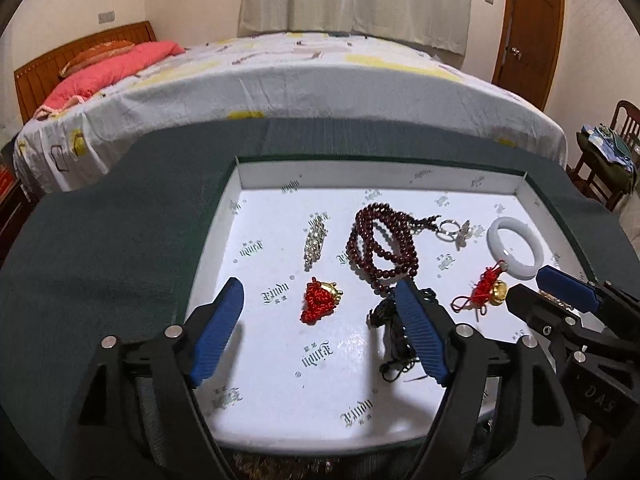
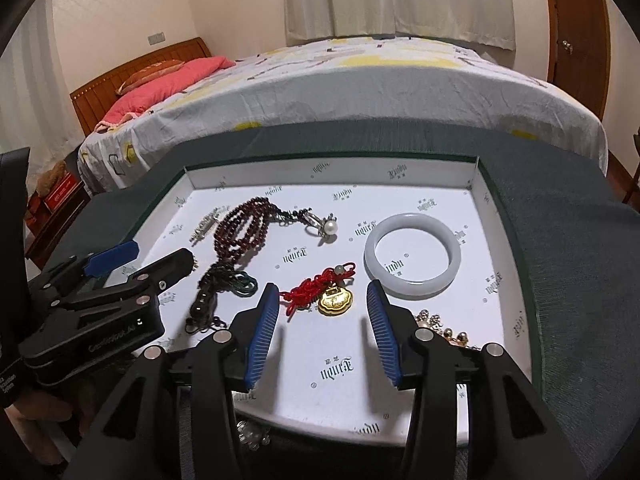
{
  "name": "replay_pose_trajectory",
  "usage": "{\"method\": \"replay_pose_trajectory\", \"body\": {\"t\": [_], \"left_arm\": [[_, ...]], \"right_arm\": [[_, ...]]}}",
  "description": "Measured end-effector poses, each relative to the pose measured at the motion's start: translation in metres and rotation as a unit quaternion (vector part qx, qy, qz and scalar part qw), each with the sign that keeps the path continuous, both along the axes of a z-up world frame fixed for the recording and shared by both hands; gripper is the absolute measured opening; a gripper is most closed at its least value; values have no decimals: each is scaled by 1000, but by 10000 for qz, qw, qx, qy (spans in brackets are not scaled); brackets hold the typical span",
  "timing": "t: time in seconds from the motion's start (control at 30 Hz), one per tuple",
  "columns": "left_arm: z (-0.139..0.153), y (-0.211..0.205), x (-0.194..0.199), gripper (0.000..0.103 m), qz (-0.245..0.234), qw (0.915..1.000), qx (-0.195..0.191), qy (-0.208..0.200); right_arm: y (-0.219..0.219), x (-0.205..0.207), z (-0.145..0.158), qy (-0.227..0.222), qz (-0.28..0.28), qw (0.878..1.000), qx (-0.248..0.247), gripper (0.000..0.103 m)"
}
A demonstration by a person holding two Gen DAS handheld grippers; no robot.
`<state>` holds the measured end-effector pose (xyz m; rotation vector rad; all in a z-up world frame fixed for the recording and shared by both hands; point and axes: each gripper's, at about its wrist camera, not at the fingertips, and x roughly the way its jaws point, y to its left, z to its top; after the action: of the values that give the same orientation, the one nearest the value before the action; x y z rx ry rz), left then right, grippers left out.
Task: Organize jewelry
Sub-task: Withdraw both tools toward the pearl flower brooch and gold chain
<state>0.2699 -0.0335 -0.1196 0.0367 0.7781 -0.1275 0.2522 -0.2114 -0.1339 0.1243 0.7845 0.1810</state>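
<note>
A white-lined tray (image 1: 280, 380) (image 2: 340, 380) holds the jewelry. In the left wrist view lie a silver piece (image 1: 315, 240), a red knot with gold charm (image 1: 320, 300), dark red beads (image 1: 380, 244), a pearl ring (image 1: 456, 232), a white bangle (image 1: 516, 252), a red cord with gold lock (image 1: 486, 290) and a dark bracelet (image 1: 394, 332). My left gripper (image 1: 320, 292) is open, low over the tray around the red knot. My right gripper (image 2: 322, 294) is open, its fingers either side of the gold lock (image 2: 336, 300). The bangle (image 2: 412, 260) lies just beyond its right finger.
The tray sits on a dark green cloth (image 1: 100, 260). A bed (image 1: 280, 80) stands beyond it. Gold beads (image 2: 444, 328) lie by the right finger and pale beads (image 2: 252, 436) at the tray's near edge. A wooden door (image 1: 528, 28) and chair (image 1: 608, 152) are at right.
</note>
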Motion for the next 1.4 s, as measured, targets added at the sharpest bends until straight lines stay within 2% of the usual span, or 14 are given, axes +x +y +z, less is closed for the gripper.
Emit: {"method": "replay_pose_trajectory", "body": {"t": [0.37,0.63,0.77,1.0,1.4], "left_arm": [[35,8,-56,85,167,9981,163,-573],[39,28,-96,85,461,9974,14,-554],[34,33,-111,85,565,9972,92,-489],[27,45,-122,85,749,9964,118,-370],[10,57,-115,85,902,9958,142,-110]], "right_arm": [[-10,-49,20,-293,-110,9995,-15,47],[-6,-81,10,-144,-14,9999,-85,47],[3,-91,-1,-5,82,9999,-133,47],[20,-88,-9,109,221,9994,-238,47],[44,-57,-28,576,342,9962,-557,47]]}}
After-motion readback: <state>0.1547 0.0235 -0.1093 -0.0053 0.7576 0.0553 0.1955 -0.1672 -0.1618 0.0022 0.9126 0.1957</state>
